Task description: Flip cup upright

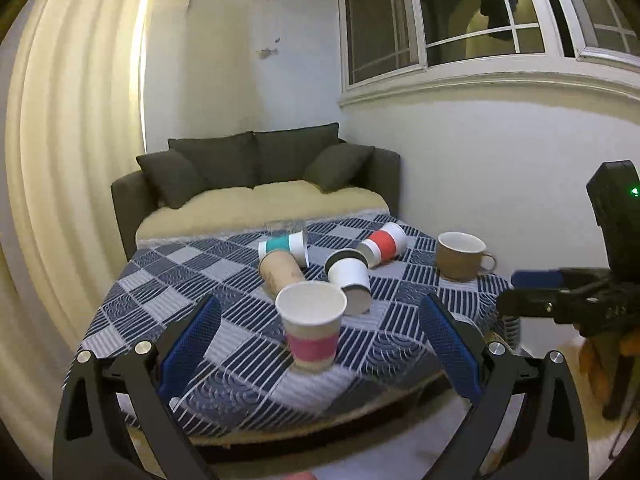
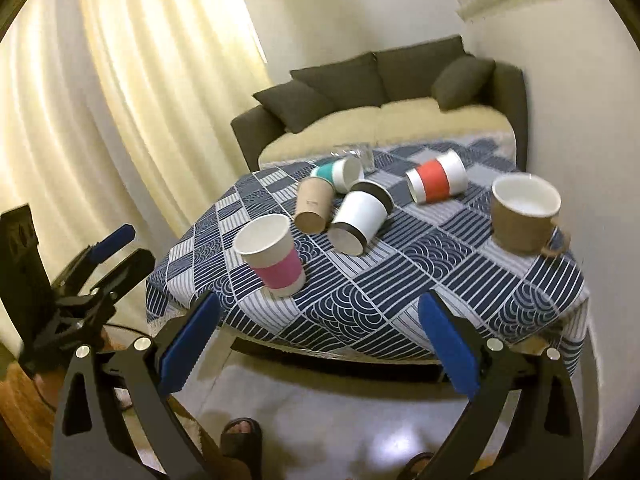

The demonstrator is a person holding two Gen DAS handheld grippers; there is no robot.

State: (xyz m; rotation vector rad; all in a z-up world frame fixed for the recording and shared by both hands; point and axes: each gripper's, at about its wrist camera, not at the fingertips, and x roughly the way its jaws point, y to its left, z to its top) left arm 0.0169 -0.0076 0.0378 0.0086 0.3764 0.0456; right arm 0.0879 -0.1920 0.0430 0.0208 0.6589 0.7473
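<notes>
A paper cup with a pink band (image 1: pixel 311 326) (image 2: pixel 272 254) stands upright near the table's front edge. Behind it several cups lie on their sides: a plain brown one (image 1: pixel 282 274) (image 2: pixel 314 206), a white one with black rims (image 1: pixel 349 280) (image 2: pixel 360 216), a teal-banded one (image 1: pixel 282 246) (image 2: pixel 338 172) and a red-banded one (image 1: pixel 384 244) (image 2: pixel 436 182). My left gripper (image 1: pixel 320 332) is open, its blue pads either side of the pink-banded cup, not touching it. My right gripper (image 2: pixel 320 328) is open and empty, short of the table's front edge.
A brown mug (image 1: pixel 460 256) (image 2: pixel 524 216) stands upright at the right of the blue patterned tablecloth (image 1: pixel 168 280) (image 2: pixel 400 280). A clear glass (image 1: pixel 285 226) (image 2: pixel 356 154) lies at the far edge. A dark sofa (image 1: pixel 256 172) stands behind the table.
</notes>
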